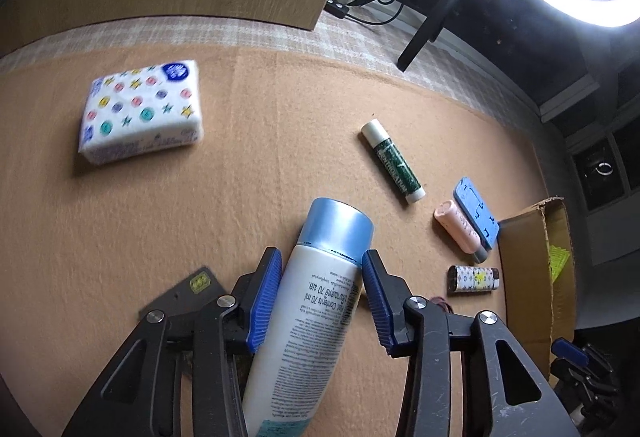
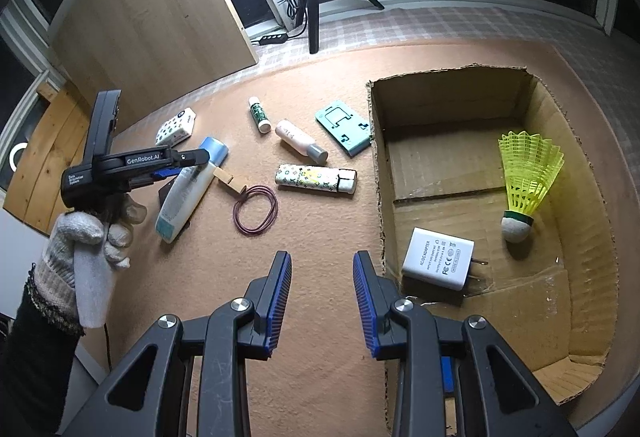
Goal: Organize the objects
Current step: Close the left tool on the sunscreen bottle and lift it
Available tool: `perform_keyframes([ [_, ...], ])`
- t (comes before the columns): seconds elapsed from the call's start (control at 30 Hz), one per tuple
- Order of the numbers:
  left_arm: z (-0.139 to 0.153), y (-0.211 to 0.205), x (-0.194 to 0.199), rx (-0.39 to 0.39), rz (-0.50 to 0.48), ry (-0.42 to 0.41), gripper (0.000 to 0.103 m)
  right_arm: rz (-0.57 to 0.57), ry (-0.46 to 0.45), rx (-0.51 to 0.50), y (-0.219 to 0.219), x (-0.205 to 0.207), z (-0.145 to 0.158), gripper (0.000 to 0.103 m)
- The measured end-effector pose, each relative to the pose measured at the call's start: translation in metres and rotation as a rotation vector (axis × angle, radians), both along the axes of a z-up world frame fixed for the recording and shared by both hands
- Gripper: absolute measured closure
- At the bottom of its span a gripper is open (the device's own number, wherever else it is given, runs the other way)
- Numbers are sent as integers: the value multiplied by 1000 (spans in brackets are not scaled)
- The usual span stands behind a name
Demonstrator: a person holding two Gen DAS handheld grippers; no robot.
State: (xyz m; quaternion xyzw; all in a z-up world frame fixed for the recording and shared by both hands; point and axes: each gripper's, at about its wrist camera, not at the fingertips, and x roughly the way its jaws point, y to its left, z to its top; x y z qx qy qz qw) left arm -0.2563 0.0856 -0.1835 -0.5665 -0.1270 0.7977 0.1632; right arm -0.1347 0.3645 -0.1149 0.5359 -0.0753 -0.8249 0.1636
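Now: bottle grab, left side

Bottle [image 1: 316,301] lies flat on the table [image 1: 160,217], blue cap pointing away, body running back between the left gripper [image 1: 318,297] jaws. Left pad looks touching the side; right pad sits at or just off the shoulder below the cap. Can't tell if it's actually clamped yet, so call it bracketed, not gripped.

To do it well:
- close square on the white body, not the cap step, or it'll pivot out
- lift level, it's long and tail-heavy
- clear the clothespin [image 2: 229,179] and hair tie [image 2: 256,215] just beside it
- carry over the lighter [image 2: 316,179] to the cardboard box [image 2: 452,153]

Right gripper [image 2: 322,301] hovers near the box's left wall, jaws parted, holding nothing. Charger [image 2: 438,258] and shuttlecock [image 2: 526,177] are in the box; land the bottle on bare floor between them.
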Motion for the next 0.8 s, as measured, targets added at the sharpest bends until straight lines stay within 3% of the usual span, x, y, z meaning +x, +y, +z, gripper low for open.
perform_keyframes([
  [0.23,-2,-3,34,24,24,-3,58,26,0,-16,-9,1,-1,74],
  [0.37,-7,4,57,12,3,-26,67,48,-7,-27,-18,2,-6,74],
  [0.47,-8,11,77,-22,-10,-6,69,66,-14,-33,-25,4,-9,74],
  [0.73,-9,14,110,27,-28,-19,70,106,-25,-42,-39,9,-17,74],
  [0.8,-8,15,117,49,-40,-27,64,118,-34,-46,-43,10,-19,74],
])
